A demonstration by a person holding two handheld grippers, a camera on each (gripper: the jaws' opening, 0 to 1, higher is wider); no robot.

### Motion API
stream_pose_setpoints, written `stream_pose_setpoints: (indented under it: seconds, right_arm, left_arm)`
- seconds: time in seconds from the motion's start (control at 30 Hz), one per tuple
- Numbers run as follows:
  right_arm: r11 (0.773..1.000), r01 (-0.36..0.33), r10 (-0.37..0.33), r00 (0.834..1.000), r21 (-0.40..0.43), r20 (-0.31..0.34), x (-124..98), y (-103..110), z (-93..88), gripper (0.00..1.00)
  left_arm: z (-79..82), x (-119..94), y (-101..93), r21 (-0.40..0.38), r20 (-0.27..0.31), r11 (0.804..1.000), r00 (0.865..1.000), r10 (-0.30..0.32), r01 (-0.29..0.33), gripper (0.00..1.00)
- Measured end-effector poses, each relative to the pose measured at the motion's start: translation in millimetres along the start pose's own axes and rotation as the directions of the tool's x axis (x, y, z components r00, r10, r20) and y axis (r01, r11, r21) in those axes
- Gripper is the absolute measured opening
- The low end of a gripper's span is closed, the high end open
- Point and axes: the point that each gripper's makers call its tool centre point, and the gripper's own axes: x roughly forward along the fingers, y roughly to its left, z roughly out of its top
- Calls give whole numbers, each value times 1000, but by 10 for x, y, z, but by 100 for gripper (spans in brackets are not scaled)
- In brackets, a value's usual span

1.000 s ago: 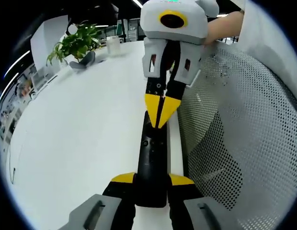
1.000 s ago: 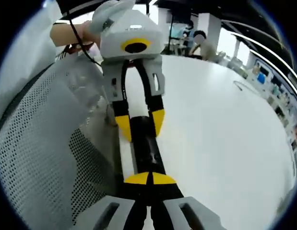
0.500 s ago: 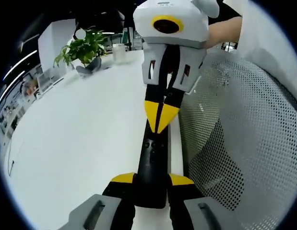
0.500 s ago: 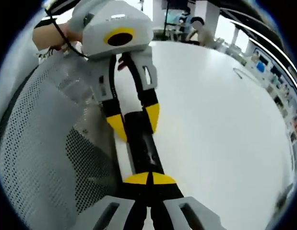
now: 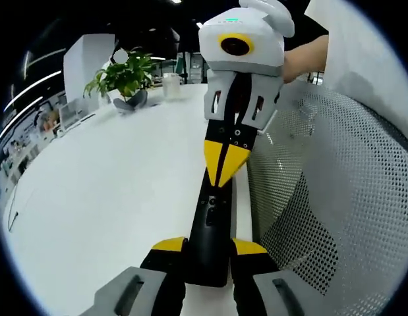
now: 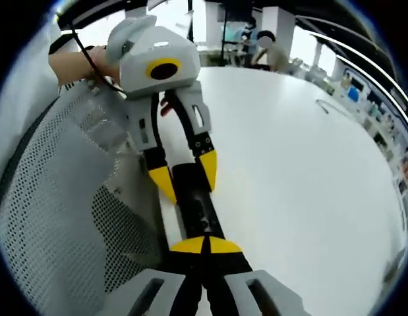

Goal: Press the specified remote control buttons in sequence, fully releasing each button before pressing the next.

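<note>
Remote control point(image 5: 211, 227), long and black, lay at the white bench's point(image 5: 111, 197) near edge beside a mesh chair back point(image 5: 335, 197). The left tool point(image 5: 207, 246) clamped one end between its yellow-tipped jaws. The right tool point(image 6: 205, 245), its tips pressed together and holding nothing, pointed at the buttons. A good press would likely come straight down, then lift fully clear.

An open-plan office is shown. A large white table point(image 5: 111, 191) is spread ahead of the left gripper point(image 5: 207, 253), with a potted plant point(image 5: 124, 76) and a cup point(image 5: 171, 84) set at its far end. A white mesh chair back point(image 5: 329, 197) is seen beside the jaws. Desks with screens point(image 6: 378, 99) and ceiling strip lights point(image 6: 352, 49) are seen beyond the right gripper point(image 6: 205, 247).
</note>
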Motion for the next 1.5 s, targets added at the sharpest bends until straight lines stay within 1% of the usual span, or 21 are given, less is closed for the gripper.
stream_pose_setpoints:
  seconds: [0.1,0.2,0.27,0.3,0.37,0.43,0.5,0.53,0.57,0.6,0.67,0.73,0.77,0.9,1.03,1.07,1.1,1.13,1.17,1.43,1.5]
  right_arm:
    - [1000,-5,4,1000,-30,-25,39,-12,-9,0]
    - [999,-25,24,999,-20,-34,31,-15,-16,0]
    - [999,-42,42,998,-18,-43,39,-1,-23,0]
    - [999,-44,44,998,-17,-46,38,5,-23,0]
    - [997,-39,35,997,-63,-63,42,10,-29,0]
    - [994,-21,13,997,-106,-76,46,14,-29,0]
    - [991,-4,-8,997,-136,-82,46,19,-30,0]
    - [988,13,-26,996,-152,-80,51,19,-33,0]
    - [986,21,-34,996,-163,-77,51,23,-33,0]
    - [986,24,-37,997,-168,-74,47,30,-37,0]
    - [988,42,-49,998,-146,-49,37,18,-35,0]
    - [987,46,-50,999,-155,-21,21,15,-34,0]
    - [991,49,-50,999,-122,-9,18,20,-25,0]
    - [993,21,-20,1000,-119,7,5,97,21,0]
    - [990,-4,6,1000,-139,12,38,155,81,0]
    - [990,-10,10,1000,-144,2,54,162,74,0]
    - [985,-23,15,999,-172,-48,66,172,8,0]
    - [982,-14,3,998,-191,-58,65,163,-8,0]
    - [981,-14,9,1000,-193,-27,64,183,47,0]
    - [972,-29,14,998,-235,-64,72,198,12,0]
    - [964,-39,20,997,-263,-74,74,206,8,0]
  left_arm:
    - [0,0,1,3,2,1000,1000,-1,1,25]
    - [1,1,0,1,2,1000,1000,0,0,25]
    - [20,22,6,3,21,1000,1000,3,-3,26]
    - [51,59,11,-7,51,1000,999,14,-14,29]
    - [88,91,-23,7,55,1000,998,2,-2,34]
    - [95,105,-18,0,16,1000,1000,8,-8,32]
    - [97,65,15,-3,1,1000,1000,18,-18,28]
    - [93,64,-11,1,-9,1000,1000,-2,2,27]
    - [72,65,-32,27,-23,1000,1000,-9,10,26]
    - [77,80,-10,16,-18,1000,1000,2,-2,25]
    - [69,83,-13,23,-24,1000,1000,-4,5,25]
    - [65,89,-13,23,-33,1000,999,-8,8,25]
    - [68,96,-13,25,-39,1000,999,-8,9,25]
    - [90,122,-43,29,-63,999,998,-13,15,25]
    - [88,140,-63,25,-48,1000,999,-17,18,25]
    - [90,141,-62,25,-44,1000,999,-16,17,25]
    - [92,138,-62,22,-40,1000,999,-15,16,25]
    - [93,136,-62,22,-38,1000,999,-16,17,25]
    - [95,139,-62,22,-37,1000,999,-16,16,25]
    - [100,137,-62,20,-25,1000,999,-21,22,25]
    - [103,137,-63,19,-24,1000,999,-22,22,25]
